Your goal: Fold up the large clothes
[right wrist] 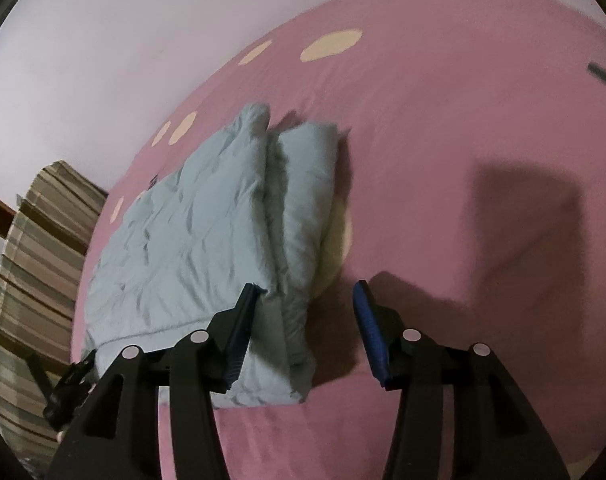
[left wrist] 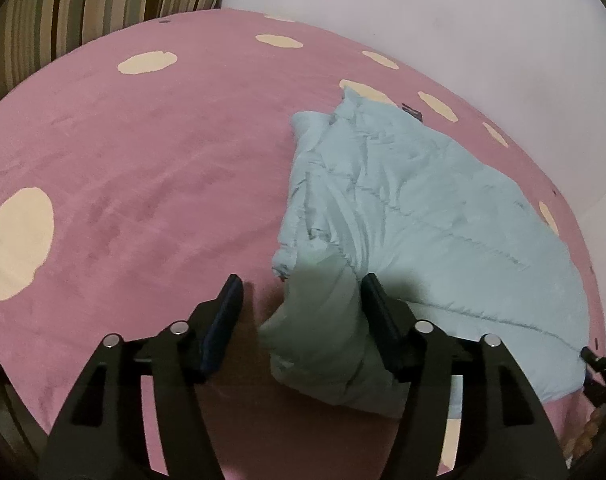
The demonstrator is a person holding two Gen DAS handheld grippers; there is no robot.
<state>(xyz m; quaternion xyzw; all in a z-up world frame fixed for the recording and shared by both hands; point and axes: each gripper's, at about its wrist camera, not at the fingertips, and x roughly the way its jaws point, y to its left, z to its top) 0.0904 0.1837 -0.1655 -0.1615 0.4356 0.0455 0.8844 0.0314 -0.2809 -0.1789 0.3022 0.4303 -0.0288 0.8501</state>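
The folded pale-blue quilted garment (left wrist: 423, 208) lies on the pink bedcover (left wrist: 143, 160), a corner between each spread, unpinching tongs (left wrist: 299, 284) (right wrist: 307, 288).

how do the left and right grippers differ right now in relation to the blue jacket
The left gripper straddles a bunched corner of the light blue jacket, cloth filling most of its gap and lying against one pad. The right gripper has the folded edge beside only one pad, with bare pink bedcover filling the rest of the gap. The left looks spread slightly wider. Both are open, gripping nothing, pointing down at the bed.
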